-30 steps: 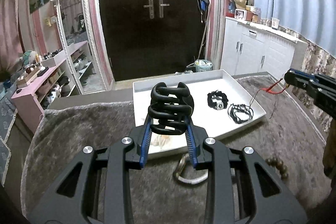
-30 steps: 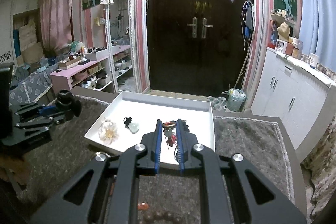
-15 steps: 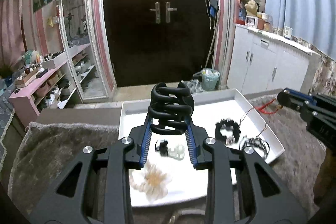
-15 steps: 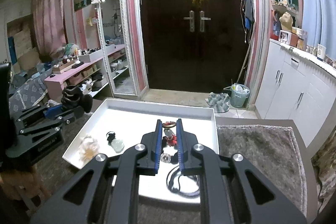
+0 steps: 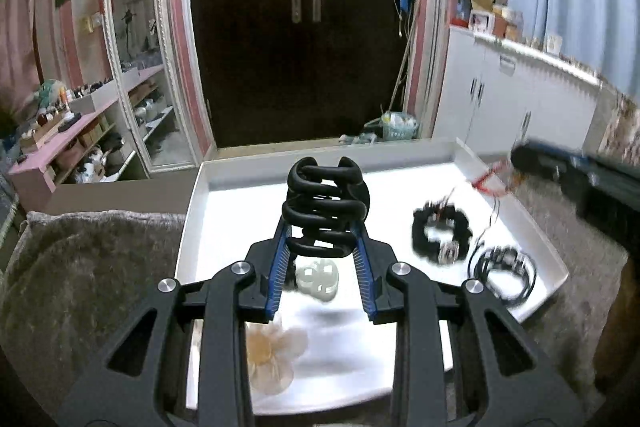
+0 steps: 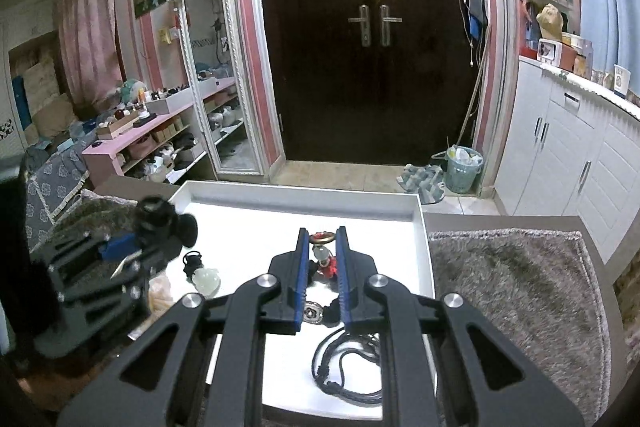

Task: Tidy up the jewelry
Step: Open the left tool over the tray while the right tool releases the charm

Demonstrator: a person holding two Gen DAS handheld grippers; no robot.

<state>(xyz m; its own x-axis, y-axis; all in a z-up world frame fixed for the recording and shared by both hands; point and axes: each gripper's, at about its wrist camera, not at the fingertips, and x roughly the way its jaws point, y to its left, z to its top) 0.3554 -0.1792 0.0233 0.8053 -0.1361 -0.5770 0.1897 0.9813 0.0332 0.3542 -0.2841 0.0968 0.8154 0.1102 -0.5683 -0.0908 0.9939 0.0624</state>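
My left gripper (image 5: pixel 322 223) is shut on a black hair claw (image 5: pixel 324 203) and holds it above the white tray (image 5: pixel 240 187). In the right wrist view my right gripper (image 6: pixel 323 239) is shut on a red-corded charm (image 6: pixel 322 253), a small ring with a pale bead, also over the tray (image 6: pixel 248 227). From the left wrist view the right gripper (image 5: pixel 520 159) shows blurred at the tray's far right corner, its red cord (image 5: pixel 486 181) dangling. From the right wrist view the left gripper (image 6: pixel 160 223) is at the tray's left edge.
In the tray lie a pale flower clip (image 5: pixel 272 351), a pale jade pendant (image 5: pixel 320 277), a black beaded bracelet (image 5: pixel 440 235) and a black cord necklace (image 5: pixel 500 271). A shaggy grey mat (image 6: pixel 520 291) surrounds the tray. White cabinets stand at right, a dark door behind.
Both grippers have moved forward and down, from over the mat to above the tray, each still holding its piece. The tray's contents now lie beneath the fingers.
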